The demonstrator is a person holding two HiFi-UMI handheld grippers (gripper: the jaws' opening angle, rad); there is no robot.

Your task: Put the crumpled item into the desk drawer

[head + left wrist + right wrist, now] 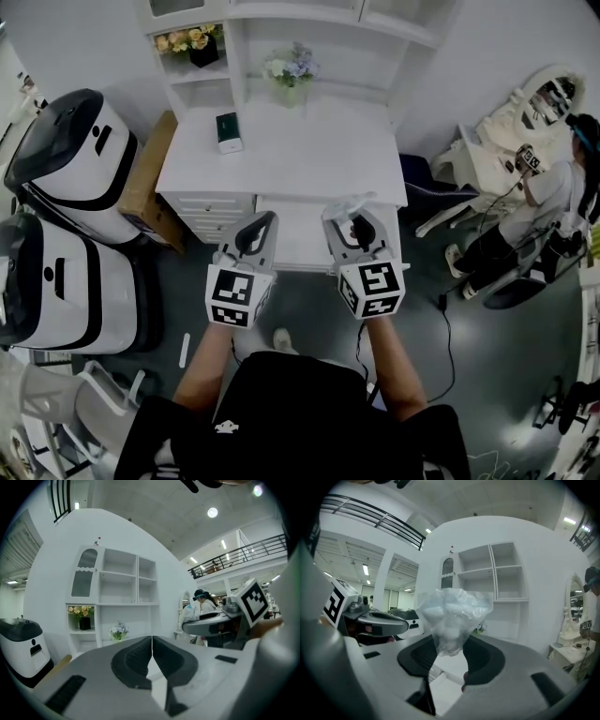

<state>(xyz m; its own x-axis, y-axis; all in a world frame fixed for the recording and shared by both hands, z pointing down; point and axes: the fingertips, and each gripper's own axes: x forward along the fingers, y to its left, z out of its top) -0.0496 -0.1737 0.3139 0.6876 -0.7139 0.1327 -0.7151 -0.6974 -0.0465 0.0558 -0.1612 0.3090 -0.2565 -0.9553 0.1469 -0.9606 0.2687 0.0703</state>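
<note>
The right claw is pinched on the bag. The lower end of the bag is hidden between the dark pads, so how deep it is held cannot be told. In the head view only a small pale part of the bag is seen at the claw tips, and the rest is covered by the claw body. The left claw is pressed together with nothing in it, and its pads meet in one thin line.

The bag stands up and forward out of the right claw, above the pads. From the head view it is seen at the front edge of the desk, just beside the right side of the drawer. The drawer seems pulled out, but its inside is hard to make out and is partly covered by both claws.

The bag is of thin clear plastic, crumpled into many whitish folds. The claws are made of smooth grey shells with black ribbed pads. The desk is white and smooth, with open shelves behind, where flowers are placed
</note>
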